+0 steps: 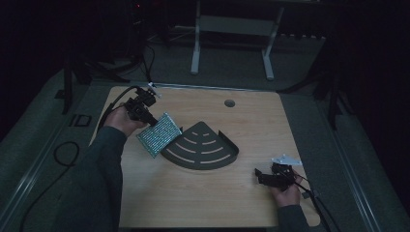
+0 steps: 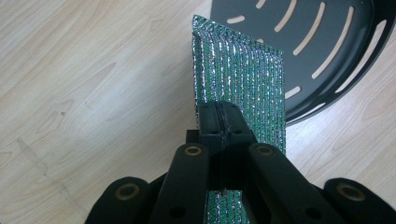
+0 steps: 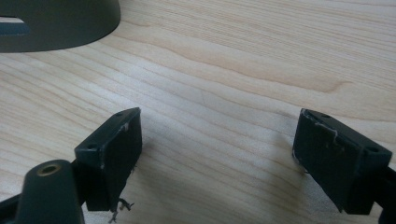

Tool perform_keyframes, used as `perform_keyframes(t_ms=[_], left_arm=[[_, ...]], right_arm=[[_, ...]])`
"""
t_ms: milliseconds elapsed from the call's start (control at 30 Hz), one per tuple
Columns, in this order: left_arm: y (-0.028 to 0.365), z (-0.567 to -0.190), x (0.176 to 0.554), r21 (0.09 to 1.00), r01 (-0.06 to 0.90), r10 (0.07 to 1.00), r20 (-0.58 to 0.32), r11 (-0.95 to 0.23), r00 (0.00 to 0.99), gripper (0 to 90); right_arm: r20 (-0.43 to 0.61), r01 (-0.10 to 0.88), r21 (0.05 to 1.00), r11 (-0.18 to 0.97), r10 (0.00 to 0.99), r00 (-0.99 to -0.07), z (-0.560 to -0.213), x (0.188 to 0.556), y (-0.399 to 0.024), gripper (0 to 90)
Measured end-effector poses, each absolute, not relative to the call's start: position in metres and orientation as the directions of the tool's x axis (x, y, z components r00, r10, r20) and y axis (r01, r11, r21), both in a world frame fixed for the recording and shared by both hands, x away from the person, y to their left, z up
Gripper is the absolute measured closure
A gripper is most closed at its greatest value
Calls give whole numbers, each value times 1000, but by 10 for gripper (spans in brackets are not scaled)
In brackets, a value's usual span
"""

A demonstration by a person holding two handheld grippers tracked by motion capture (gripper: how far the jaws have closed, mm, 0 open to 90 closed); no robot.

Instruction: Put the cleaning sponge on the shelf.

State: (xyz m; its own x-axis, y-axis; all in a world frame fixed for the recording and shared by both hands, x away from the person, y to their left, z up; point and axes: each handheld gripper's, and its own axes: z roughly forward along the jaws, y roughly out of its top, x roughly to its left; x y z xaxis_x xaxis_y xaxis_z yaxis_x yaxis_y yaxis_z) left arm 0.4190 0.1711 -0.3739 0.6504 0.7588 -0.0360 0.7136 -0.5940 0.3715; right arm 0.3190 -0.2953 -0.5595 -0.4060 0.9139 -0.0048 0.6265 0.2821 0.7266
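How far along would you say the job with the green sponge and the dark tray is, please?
Done: the left gripper is shut on the sponge and has it lifted clear of the table. In hand: the sponge hangs tilted at the tray's left edge. Left, judging by that: setting it in the tray, which looks empty, and letting go. The right gripper rests open, apart from the tray.
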Motion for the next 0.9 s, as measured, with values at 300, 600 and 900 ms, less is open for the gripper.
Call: perform_keyframes(t_ms=[300, 600, 900], left_arm=[[159, -373, 424, 372, 706, 753, -28, -603, 658, 900], [150, -377, 431, 377, 703, 753, -23, -603, 658, 900], [139, -383, 436, 368, 702, 750, -17, -610, 661, 900]], right_arm=[[-5, 626, 727, 282, 914, -406, -560, 319, -295, 154], [-5, 626, 727, 282, 914, -406, -560, 319, -295, 154], [-5, 626, 727, 282, 914, -406, -560, 319, -295, 153]])
